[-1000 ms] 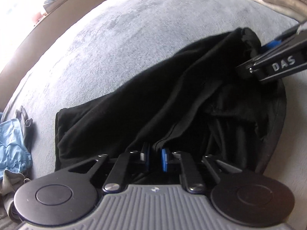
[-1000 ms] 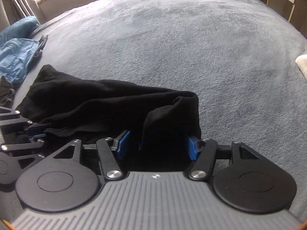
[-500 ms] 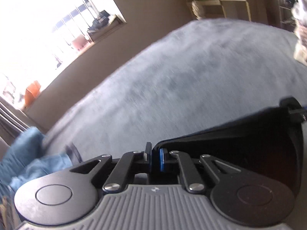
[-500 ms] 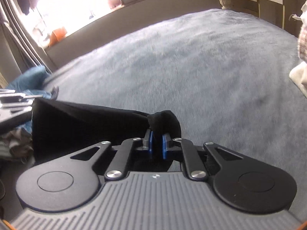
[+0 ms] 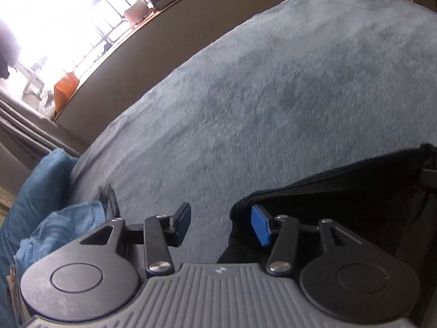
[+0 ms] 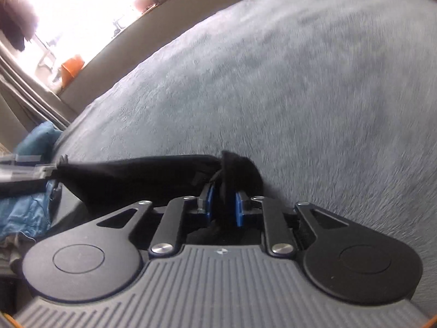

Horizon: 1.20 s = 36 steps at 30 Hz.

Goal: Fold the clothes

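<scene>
One black garment (image 6: 142,180) is clenched in the right tool (image 6: 222,205), while the left tool (image 5: 221,224) gapes released.

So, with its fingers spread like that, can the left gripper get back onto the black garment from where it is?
Probably yes. The left gripper is open, and the black garment drapes against its right finger with nothing between. The right gripper holds the other end up.

Grey bedspread (image 5: 273,95) ahead open; blue clothes pile (image 5: 62,224) crowds left; wall (image 5: 177,32) beyond.
</scene>
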Motion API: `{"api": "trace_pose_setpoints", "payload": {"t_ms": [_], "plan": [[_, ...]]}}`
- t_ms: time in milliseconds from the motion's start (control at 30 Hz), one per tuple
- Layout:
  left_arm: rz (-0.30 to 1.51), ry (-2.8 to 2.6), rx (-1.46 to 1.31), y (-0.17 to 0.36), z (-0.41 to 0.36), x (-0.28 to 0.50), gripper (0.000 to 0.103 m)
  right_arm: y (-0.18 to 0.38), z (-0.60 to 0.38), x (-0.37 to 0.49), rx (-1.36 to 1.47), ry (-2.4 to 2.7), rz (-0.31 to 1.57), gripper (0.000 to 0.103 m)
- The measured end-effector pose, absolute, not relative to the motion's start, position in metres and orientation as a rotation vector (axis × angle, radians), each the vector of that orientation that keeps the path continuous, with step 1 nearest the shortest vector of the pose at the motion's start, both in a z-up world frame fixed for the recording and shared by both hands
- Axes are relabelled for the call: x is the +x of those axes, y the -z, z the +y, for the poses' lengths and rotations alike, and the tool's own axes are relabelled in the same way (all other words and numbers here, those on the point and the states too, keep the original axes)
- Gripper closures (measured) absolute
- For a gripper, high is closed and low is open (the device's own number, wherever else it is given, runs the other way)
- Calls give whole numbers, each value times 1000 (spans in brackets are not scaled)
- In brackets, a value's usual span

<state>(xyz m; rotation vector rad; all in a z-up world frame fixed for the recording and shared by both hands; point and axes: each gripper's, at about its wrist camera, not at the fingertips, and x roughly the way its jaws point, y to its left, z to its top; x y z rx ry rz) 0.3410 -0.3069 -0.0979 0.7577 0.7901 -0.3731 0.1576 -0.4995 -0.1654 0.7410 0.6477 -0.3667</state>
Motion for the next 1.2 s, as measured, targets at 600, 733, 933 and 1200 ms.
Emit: {"api": "trace_pose_setpoints", "payload": {"t_ms": [600, 733, 933, 1200], "plan": [[1147, -42, 115, 49, 4, 306, 26, 161, -478, 56, 1074, 233, 589, 25], [1167, 55, 83, 64, 7, 311, 26, 168, -414, 52, 1225, 106, 697, 24], [1160, 281, 112, 93, -22, 330, 26, 170, -328, 75, 1399, 20, 767, 24], [1230, 345, 207, 138, -41, 346, 40, 174, -244, 114, 1536, 47, 739, 22]]}}
